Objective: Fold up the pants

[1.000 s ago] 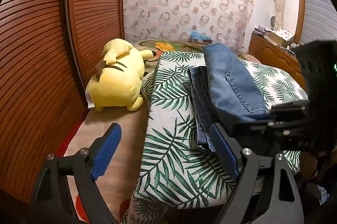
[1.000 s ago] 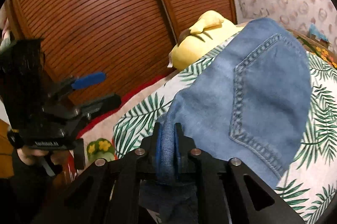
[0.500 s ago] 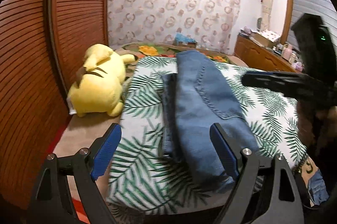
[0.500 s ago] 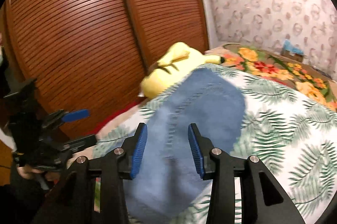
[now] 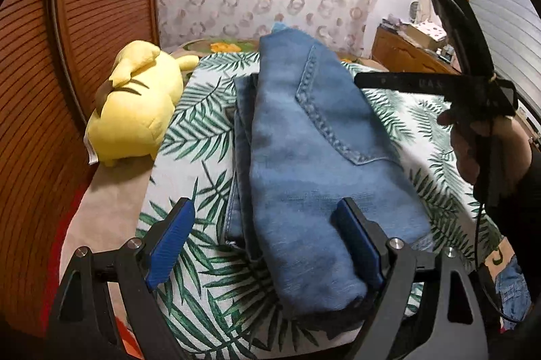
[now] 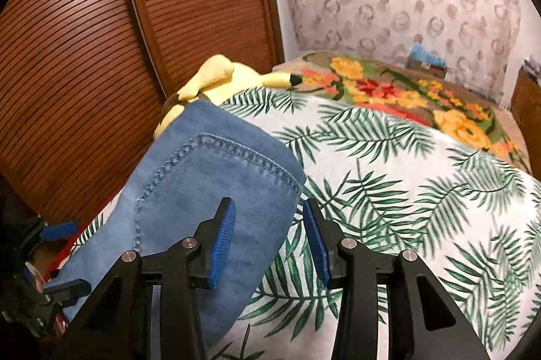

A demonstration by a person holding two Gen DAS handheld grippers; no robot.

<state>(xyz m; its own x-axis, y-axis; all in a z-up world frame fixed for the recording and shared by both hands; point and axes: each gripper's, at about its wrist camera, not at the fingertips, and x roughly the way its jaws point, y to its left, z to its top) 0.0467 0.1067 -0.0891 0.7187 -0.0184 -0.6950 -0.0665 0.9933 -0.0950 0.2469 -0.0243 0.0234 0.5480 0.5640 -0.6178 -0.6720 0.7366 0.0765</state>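
Note:
Folded blue jeans [image 5: 311, 157] lie lengthwise on the palm-leaf bedspread [image 5: 189, 137], back pocket up. My left gripper [image 5: 263, 211] stands wide open above their near end, with the denim below and between its fingers and no pad pressing. My right gripper [image 6: 267, 208] is opening just past the jeans' [image 6: 189, 191] far edge. That edge runs under its left finger and nothing is gripped. From the left wrist view the right gripper [image 5: 422, 82] hangs above the bed, held by a hand [image 5: 480, 150].
A yellow plush toy [image 5: 135, 110] lies left of the jeans against slatted wooden doors [image 5: 101, 5]. A floral blanket [image 6: 405, 96] covers the bed's far part. A wooden dresser [image 5: 405, 55] with clutter stands at the back right.
My right gripper has let go of the denim fold, opened and drawn away to the side. The jeans now lie flat. My left gripper has moved in over their near end.

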